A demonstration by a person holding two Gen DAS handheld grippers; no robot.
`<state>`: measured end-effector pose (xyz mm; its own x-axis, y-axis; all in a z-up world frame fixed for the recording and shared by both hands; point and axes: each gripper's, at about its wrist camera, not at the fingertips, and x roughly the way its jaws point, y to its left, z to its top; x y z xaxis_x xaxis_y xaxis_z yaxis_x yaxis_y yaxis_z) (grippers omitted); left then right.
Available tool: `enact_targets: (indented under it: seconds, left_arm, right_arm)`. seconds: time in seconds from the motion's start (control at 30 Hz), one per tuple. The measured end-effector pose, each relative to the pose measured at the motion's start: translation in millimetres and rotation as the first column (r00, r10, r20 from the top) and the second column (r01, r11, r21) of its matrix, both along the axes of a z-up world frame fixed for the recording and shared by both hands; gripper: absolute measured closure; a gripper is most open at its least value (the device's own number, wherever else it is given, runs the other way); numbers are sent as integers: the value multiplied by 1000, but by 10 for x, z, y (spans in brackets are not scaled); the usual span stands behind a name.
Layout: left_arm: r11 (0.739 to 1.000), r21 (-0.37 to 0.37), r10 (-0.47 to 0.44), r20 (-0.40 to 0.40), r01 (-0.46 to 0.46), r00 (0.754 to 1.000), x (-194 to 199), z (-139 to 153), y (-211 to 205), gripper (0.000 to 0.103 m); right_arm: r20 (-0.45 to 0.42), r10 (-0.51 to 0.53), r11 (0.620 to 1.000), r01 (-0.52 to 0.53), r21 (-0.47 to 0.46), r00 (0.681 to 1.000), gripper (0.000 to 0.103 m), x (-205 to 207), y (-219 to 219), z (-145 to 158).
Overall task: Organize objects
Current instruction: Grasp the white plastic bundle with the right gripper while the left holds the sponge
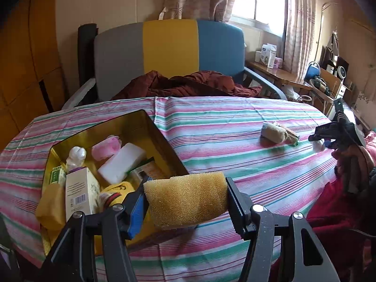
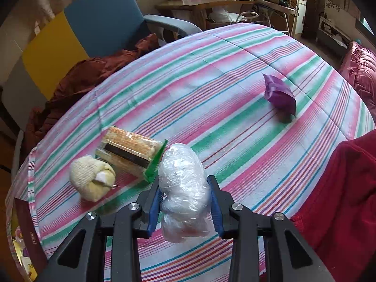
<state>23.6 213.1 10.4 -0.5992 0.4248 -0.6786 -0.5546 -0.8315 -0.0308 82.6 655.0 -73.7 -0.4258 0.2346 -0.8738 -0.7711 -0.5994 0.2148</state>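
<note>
Sponge (image 1: 185, 199) sits squeezed in the left gripper (image 1: 185, 202) fingers, with the gold box (image 1: 162, 138) at its 10 o'clock. Right gripper (image 2: 185, 197) fingers pinch a plastic-wrap bundle (image 2: 183, 188). Lift each over the rim, then let go gently.

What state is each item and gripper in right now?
Left gripper: shut on yellow sponge.
Right gripper: shut on clear plastic bundle.
Gold box: open, partly filled.
Cracker packet: lying on striped cloth.
Purple pouch: lying loose.
</note>
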Motion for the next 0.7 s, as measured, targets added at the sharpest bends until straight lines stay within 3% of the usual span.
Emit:
enact_targets:
  seconds: [0.33, 0.7]
  left_arm:
    - [999, -12, 40, 7, -40, 999, -59, -44, -121, 42]
    - [997, -1, 80, 29, -80, 996, -124, -96, -336, 42]
  right_arm:
    - [-73, 106, 993, -102, 63, 992, 67, -224, -246, 186]
    - [-88, 137, 988, -129, 88, 987, 67, -243, -276, 227]
